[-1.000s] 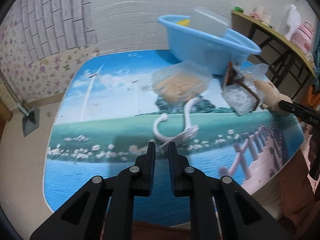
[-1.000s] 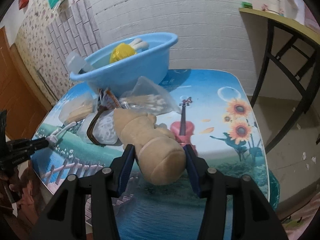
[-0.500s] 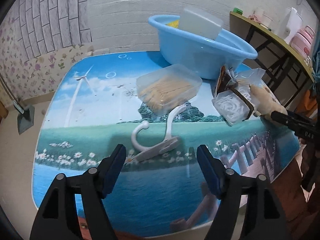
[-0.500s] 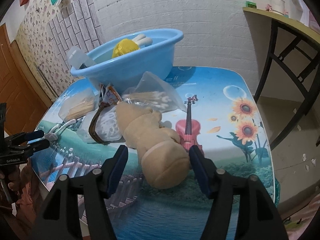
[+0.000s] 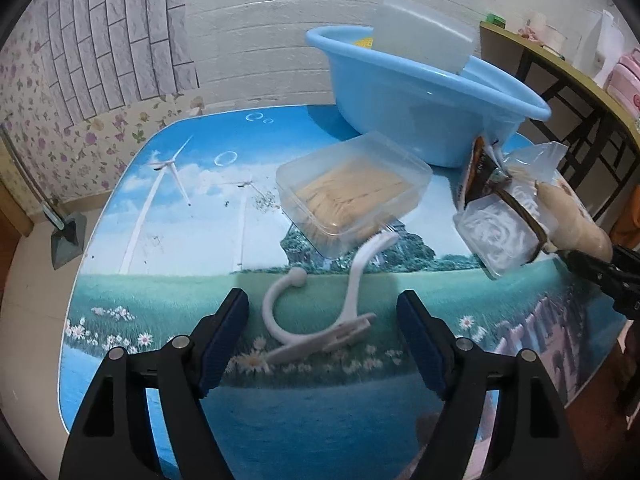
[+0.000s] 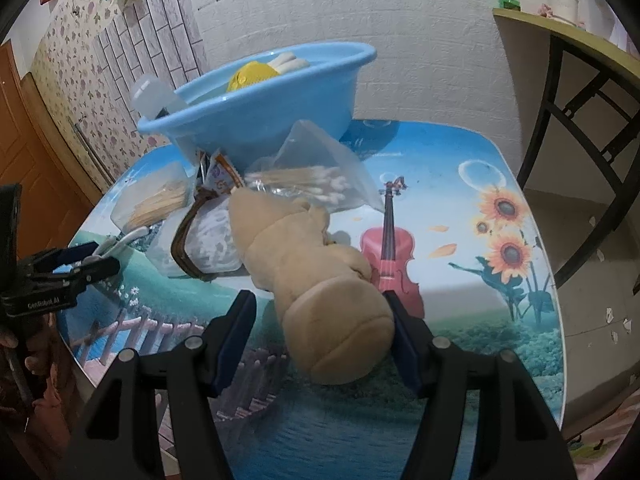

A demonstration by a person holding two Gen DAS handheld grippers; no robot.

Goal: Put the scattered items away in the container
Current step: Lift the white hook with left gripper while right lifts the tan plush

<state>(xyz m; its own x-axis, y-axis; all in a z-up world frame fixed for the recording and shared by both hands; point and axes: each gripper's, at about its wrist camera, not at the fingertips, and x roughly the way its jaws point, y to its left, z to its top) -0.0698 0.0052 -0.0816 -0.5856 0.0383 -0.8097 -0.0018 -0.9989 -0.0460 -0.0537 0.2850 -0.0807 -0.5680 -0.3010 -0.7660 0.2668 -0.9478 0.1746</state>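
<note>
A blue basin (image 5: pixel 424 96) (image 6: pixel 260 108) stands at the back of the table and holds a clear box (image 5: pixel 424 40) and a yellow item (image 6: pixel 250 76). My left gripper (image 5: pixel 322 320) is open, with a white hook clip (image 5: pixel 320 320) lying on the table between its fingers. Behind it lies a clear box of toothpicks (image 5: pixel 352 196). My right gripper (image 6: pixel 320 332) is open around the end of a tan plush toy (image 6: pixel 316 284) lying on the table. A bag of cotton swabs (image 6: pixel 316 176) and a bagged white item with a brown band (image 6: pixel 204 240) lie beside the toy.
The table (image 5: pixel 180 200) has a printed landscape cover. A dark-framed side table (image 6: pixel 580 80) stands to the right, with items on its shelf (image 5: pixel 560 44). A brick wall is behind the basin. A dustpan (image 5: pixel 66 236) stands on the floor at left.
My left gripper has opened wide from shut and now straddles the white hook clip. My right gripper has opened off the plush toy and drawn back a little.
</note>
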